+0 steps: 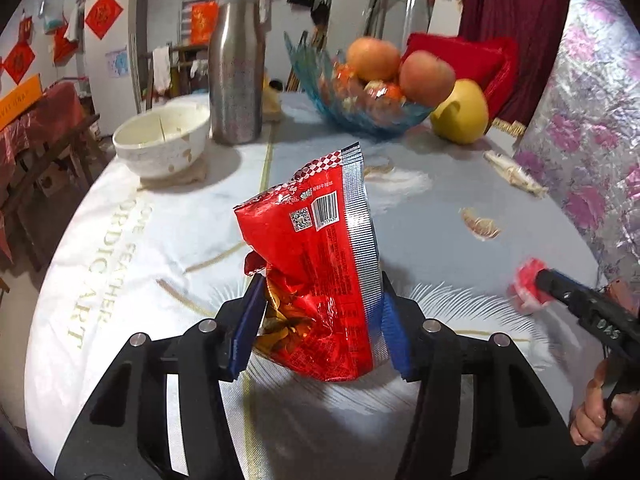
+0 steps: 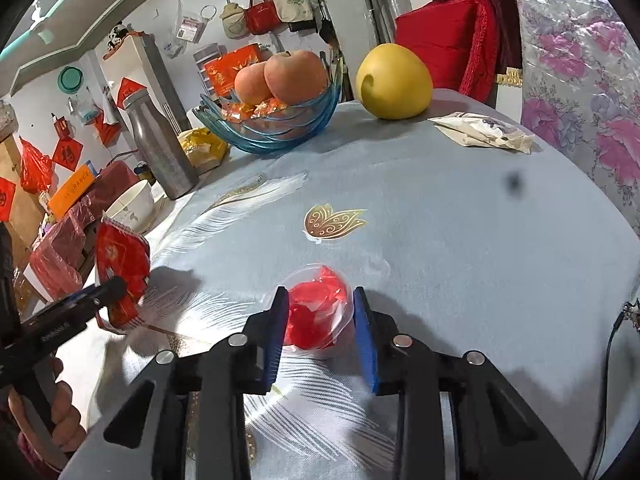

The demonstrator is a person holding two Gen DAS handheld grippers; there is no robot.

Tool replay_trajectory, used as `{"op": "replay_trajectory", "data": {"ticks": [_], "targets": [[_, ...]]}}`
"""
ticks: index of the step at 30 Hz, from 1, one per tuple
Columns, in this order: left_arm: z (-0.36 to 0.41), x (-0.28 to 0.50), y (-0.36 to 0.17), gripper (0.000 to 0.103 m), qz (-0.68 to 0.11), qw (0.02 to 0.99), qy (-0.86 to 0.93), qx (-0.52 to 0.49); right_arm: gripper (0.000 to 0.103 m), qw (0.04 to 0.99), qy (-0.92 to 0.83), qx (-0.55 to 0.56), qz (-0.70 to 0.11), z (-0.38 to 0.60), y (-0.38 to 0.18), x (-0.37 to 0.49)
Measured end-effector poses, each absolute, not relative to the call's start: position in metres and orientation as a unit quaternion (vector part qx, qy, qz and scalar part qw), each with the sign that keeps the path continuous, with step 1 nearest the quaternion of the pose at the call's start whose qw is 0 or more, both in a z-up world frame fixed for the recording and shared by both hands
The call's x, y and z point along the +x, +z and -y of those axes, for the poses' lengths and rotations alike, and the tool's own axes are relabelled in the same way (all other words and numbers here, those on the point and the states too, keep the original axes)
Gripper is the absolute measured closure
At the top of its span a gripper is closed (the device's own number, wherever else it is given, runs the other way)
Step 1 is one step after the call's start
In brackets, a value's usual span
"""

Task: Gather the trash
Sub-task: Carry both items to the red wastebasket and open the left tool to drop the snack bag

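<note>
A crumpled red snack bag (image 1: 320, 264) with a silver edge stands upright between the blue pads of my left gripper (image 1: 320, 284), which is shut on its lower half above the table. In the right wrist view the same bag (image 2: 120, 256) hangs at the left gripper's (image 2: 118, 286) tip. My right gripper (image 2: 320, 296) is shut on a small clear plastic cup (image 2: 316, 312) with red wrapping inside, low over the tablecloth. The cup (image 1: 526, 284) shows blurred at the right gripper's (image 1: 538, 278) tip. A white wrapper (image 2: 484, 134) lies flat near the far right edge.
A blue glass fruit bowl (image 2: 276, 128) with apples, a yellow pomelo (image 2: 394, 82), a steel bottle (image 1: 236, 64) and a white bowl (image 1: 164, 140) stand along the far side of the round table (image 2: 460, 220). A floral cover (image 2: 580, 100) rises at the right.
</note>
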State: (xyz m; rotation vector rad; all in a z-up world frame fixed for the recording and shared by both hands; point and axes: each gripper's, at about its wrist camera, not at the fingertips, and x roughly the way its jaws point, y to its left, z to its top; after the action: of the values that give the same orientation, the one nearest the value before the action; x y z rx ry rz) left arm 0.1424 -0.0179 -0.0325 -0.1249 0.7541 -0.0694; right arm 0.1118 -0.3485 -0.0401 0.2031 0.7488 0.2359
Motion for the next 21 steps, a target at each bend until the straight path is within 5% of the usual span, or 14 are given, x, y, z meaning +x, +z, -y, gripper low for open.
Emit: {"op": "replay_trajectory", "data": {"ticks": [3, 5, 6, 13, 16, 21], "targets": [[0.017, 0.14, -0.029, 0.049, -0.36, 0.93, -0.037, -0.066, 0.069, 0.92, 0.114, 0.092, -0.365, 0.347, -0.04, 0.112], [0.017, 0.143, -0.03, 0.049, -0.366, 0.927, -0.038, -0.067, 0.038, 0.919, 0.111, 0.093, -0.367, 0.348, -0.04, 0.112], [0.018, 0.145, -0.032, 0.049, -0.37, 0.926, -0.036, -0.065, 0.035, 0.921, 0.108, 0.096, -0.362, 0.349, -0.039, 0.111], [0.016, 0.147, -0.036, 0.049, -0.379, 0.923, -0.023, -0.064, 0.035, 0.917, 0.11, 0.077, -0.375, 0.342, -0.044, 0.114], [0.015, 0.149, -0.038, 0.049, -0.383, 0.921, -0.023, -0.068, 0.049, 0.911, 0.117, 0.077, -0.389, 0.34, -0.048, 0.119], [0.013, 0.148, -0.038, 0.049, -0.382, 0.921, -0.023, -0.071, 0.05, 0.92, 0.126, 0.085, -0.362, 0.342, -0.041, 0.111]]}}
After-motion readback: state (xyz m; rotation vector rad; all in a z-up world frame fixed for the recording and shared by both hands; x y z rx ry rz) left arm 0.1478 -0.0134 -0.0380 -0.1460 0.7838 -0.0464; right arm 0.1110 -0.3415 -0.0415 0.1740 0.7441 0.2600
